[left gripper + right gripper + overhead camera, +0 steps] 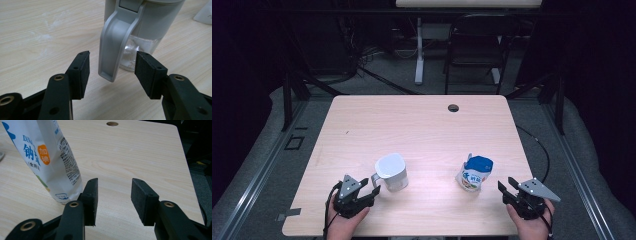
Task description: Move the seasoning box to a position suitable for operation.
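Note:
A white lidded pitcher [392,171] with a clear lower body stands on the table's near left; its grey handle [113,47] points toward me. My left gripper [373,192] is open, its jaws on either side of the handle's lower end without touching it [112,67]. A white and blue pouch [474,173] with printed text stands upright on the near right [45,157]. My right gripper [505,186] is open just right of the pouch, nothing between its jaws [113,195]; its left pad [91,195] sits close to the pouch's base.
The light wooden table [422,125] has a round cable hole [453,107] near its far edge. A dark chair [474,47] and a white table leg [418,50] stand beyond it. Cables lie on the floor at the right.

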